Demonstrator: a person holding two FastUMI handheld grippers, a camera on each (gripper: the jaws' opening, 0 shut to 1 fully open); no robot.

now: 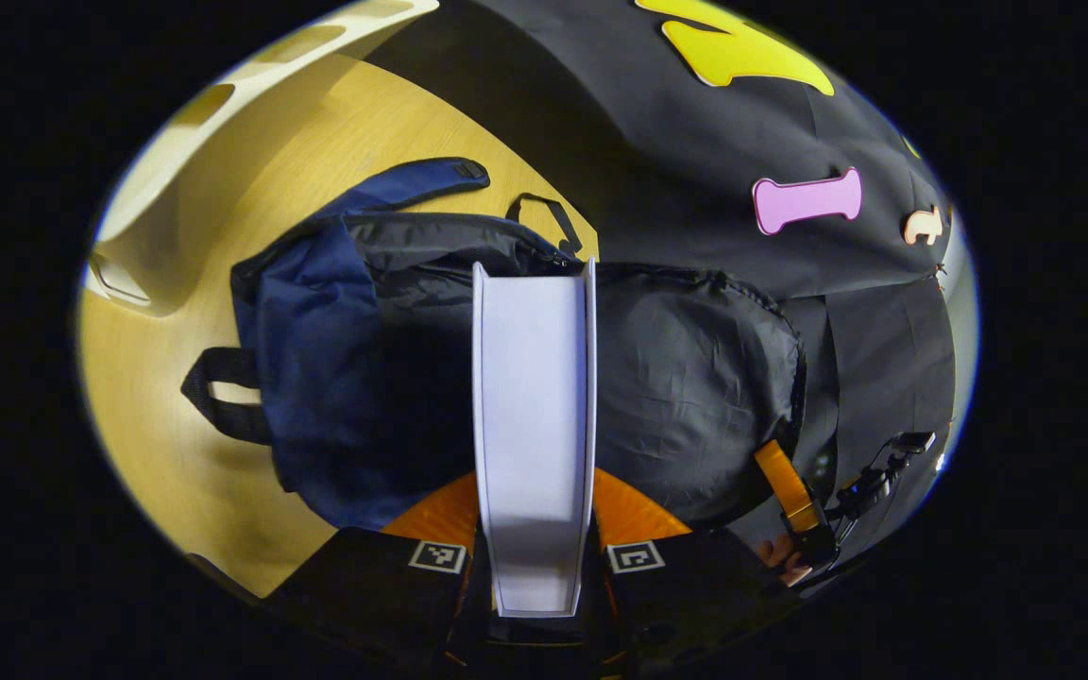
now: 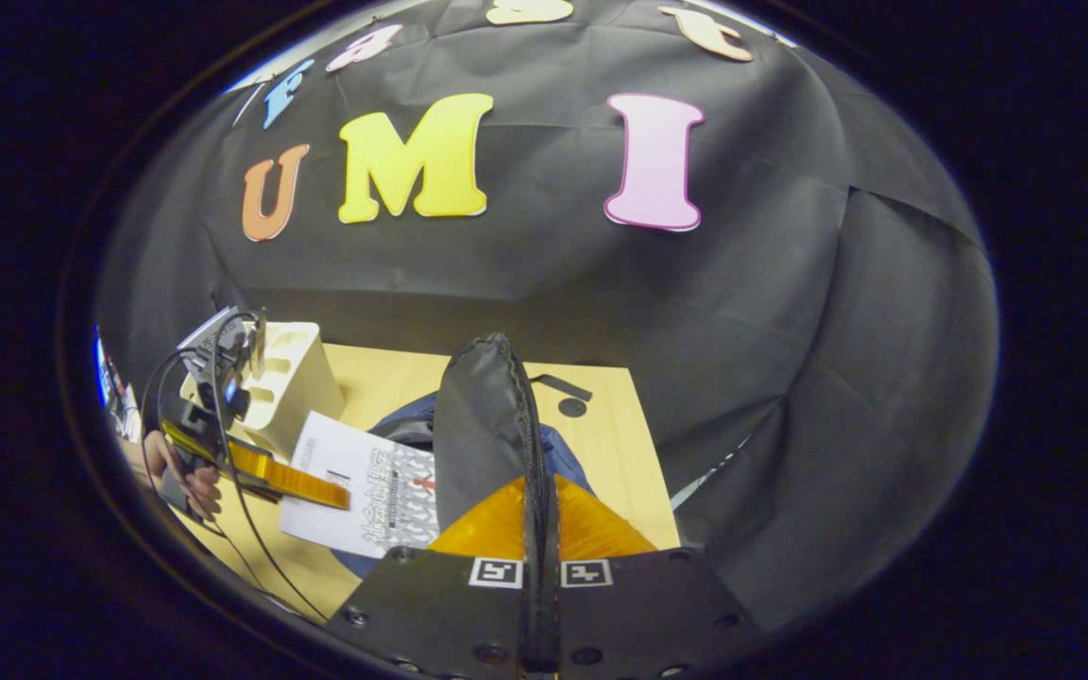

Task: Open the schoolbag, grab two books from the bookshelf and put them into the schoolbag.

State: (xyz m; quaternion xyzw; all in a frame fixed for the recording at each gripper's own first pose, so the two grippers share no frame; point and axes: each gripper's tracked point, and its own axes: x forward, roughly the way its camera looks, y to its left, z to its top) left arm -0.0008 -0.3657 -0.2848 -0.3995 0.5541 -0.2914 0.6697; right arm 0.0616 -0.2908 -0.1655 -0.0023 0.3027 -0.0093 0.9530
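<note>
My left gripper [image 1: 533, 567] is clamped on a book [image 1: 535, 416], page edge facing me, held just over the open schoolbag [image 1: 412, 359] ahead. My right gripper [image 2: 540, 576] pinches the schoolbag's flap [image 2: 487, 425], lifting it. Beyond the bag lies the wooden table [image 2: 620, 453], with the cream bookshelf [image 2: 294, 382] far left of my right gripper.

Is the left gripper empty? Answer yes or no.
No: in the left gripper view a book stands on edge between the left gripper fingers, over the bag.
</note>
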